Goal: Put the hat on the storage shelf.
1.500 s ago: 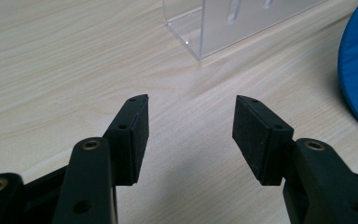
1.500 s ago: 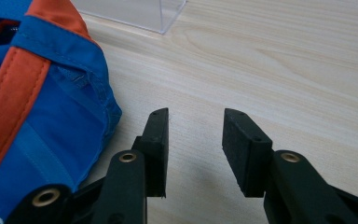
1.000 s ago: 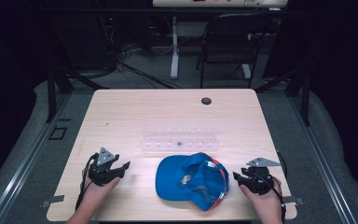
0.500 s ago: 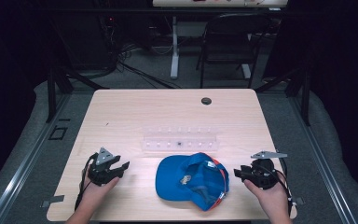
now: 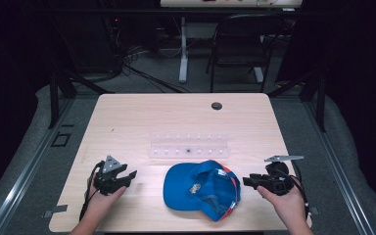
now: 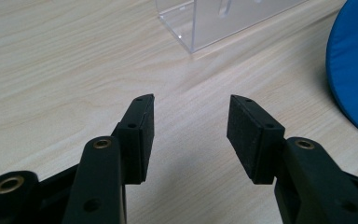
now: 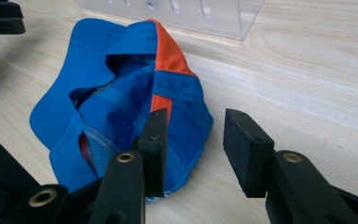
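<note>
Since earlier frame, right gripper (image 5: 250,181) shifts right, off blue cap (image 5: 203,190); left gripper (image 5: 127,176) unchanged. Both jaws apart, empty. We approach cap's near edge low, squarely.

My high view looks forward and down from above my side, taking in the whole bench (image 5: 127,122) and the floor beyond. My 2 other cameras sit low and close, each looking along a hand-held gripper. The left one (image 6: 190,135) faces the rack's (image 6: 223,18) corner; the right one (image 7: 193,149) faces the cap (image 7: 121,102). All 3 views share cap and rack.
</note>
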